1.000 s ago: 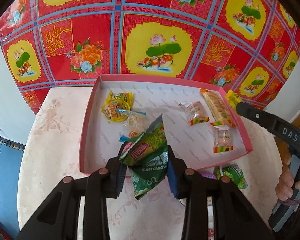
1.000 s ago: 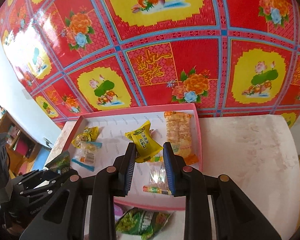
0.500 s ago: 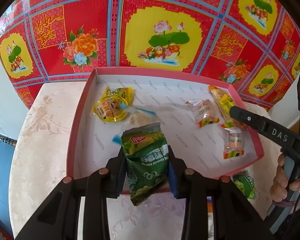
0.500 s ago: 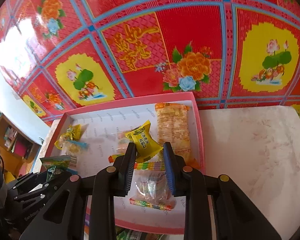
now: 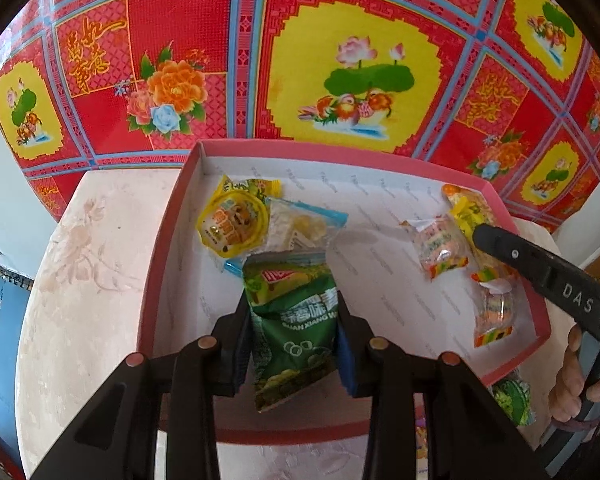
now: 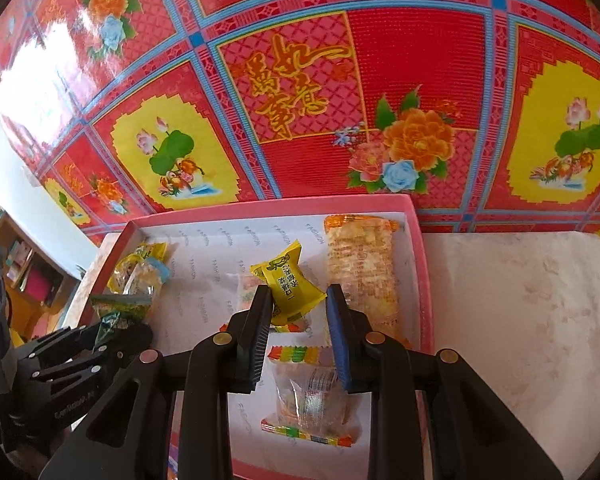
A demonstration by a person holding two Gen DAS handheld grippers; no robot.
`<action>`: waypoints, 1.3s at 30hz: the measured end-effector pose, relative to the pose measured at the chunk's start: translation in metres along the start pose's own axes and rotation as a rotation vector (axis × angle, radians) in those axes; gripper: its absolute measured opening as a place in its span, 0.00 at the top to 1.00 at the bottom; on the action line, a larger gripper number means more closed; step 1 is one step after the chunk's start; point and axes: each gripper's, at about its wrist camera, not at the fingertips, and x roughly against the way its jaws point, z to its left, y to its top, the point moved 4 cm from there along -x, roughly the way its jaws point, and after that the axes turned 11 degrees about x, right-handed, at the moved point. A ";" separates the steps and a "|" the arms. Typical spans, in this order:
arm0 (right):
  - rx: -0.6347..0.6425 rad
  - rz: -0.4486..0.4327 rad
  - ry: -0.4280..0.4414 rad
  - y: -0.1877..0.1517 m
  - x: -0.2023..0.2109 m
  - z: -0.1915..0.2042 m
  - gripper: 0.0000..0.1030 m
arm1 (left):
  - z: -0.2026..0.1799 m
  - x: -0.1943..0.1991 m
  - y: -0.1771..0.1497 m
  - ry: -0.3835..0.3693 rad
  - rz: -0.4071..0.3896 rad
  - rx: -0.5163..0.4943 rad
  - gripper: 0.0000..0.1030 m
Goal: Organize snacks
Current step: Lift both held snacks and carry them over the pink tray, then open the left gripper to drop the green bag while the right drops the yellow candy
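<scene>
Left gripper [image 5: 294, 332]: clamped on green snack bag [image 5: 296, 320], held over the pink box [image 5: 168, 240] near its front.
Right gripper [image 6: 298, 328]: pinching yellow candy [image 6: 286, 282] above the box's right half.
Progress: by my judgement mostly done; both held snacks not yet released, another green packet [image 5: 512, 398] lies outside, right of the left gripper.
Box contents: yellow pack [image 5: 234, 220], orange cracker pack [image 6: 362, 268], clear rainbow-edged candies [image 6: 308, 404].

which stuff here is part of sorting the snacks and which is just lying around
Part of the job:
- pink tray
- green snack bag in the left gripper
- yellow candy in the right gripper
- wrapped snacks already in the tray, such as the long orange pack

Just lying about:
- red patterned sheet
- white tabletop
- shelf
</scene>
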 end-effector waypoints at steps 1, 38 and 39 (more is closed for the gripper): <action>0.001 0.000 0.002 0.000 -0.001 0.000 0.72 | -0.002 -0.001 0.001 0.000 -0.001 -0.002 0.64; 0.006 0.013 0.031 -0.015 0.059 0.008 0.61 | -0.019 0.052 -0.003 -0.079 0.001 0.011 0.47; 0.002 -0.012 0.024 -0.015 0.061 0.008 0.61 | -0.020 0.054 -0.004 -0.084 0.001 0.010 0.47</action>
